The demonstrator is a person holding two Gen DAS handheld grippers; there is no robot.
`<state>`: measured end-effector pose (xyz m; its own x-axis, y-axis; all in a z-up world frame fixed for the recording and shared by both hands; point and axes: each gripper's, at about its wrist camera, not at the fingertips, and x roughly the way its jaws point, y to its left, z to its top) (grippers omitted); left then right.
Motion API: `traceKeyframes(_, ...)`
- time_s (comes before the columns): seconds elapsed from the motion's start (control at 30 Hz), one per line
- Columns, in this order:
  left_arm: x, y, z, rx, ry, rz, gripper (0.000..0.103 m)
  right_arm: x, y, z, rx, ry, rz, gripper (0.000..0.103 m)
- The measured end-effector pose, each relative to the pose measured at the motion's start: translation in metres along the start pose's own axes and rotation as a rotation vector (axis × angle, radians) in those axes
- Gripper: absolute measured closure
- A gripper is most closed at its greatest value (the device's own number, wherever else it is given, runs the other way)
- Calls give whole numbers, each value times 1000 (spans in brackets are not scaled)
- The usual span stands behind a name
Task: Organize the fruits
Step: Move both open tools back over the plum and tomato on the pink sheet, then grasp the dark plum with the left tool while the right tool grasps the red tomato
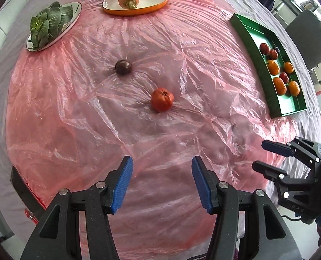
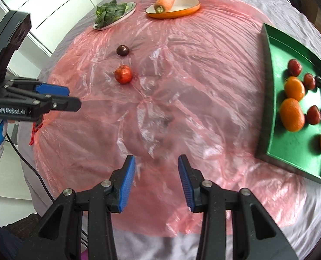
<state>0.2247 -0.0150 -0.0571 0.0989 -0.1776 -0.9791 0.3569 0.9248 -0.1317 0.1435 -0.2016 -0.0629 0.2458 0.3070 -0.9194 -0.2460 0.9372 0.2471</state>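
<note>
Left wrist view: your pink sheet (image 1: 160, 130) covers the table, the green tray (image 1: 258, 65) of fruit at 2 o'clock. A red fruit (image 1: 162, 99) and dark plum (image 1: 123, 67) lie centre, apart. Your left gripper (image 1: 162, 184) and right gripper (image 2: 157, 181) both gape, holding nothing.

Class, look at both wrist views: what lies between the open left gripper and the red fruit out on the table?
Only wrinkled pink plastic sheet separates left gripper from red fruit; the left wrist view shows it best.
</note>
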Motion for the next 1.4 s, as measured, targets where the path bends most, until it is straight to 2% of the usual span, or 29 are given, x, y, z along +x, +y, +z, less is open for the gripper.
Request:
traceKeyframes(0.1,-2,15,17,-36,-23,-8,53,5,8,8,-18,-12,15,40)
traceKeyframes(0.3,0,46,54,-165,-55,-72,53,14,22,32,-38,-57,67,40)
traceKeyframes(0.37,4,52,67,-183,-68,-65,53,19,27,42,-40,-76,88,40)
traceKeyframes(0.5,16,57,87,-192,-71,-66,53,28,36,62,-44,-106,117,40)
traceKeyframes(0.83,48,62,114,-158,-83,20,53,54,34,88,-5,-117,163,40)
traceKeyframes(1.03,63,63,120,-150,-72,43,53,68,32,98,-6,-105,172,40)
traceKeyframes(1.4,76,66,124,-150,-66,35,55,89,33,116,-5,-90,183,40)
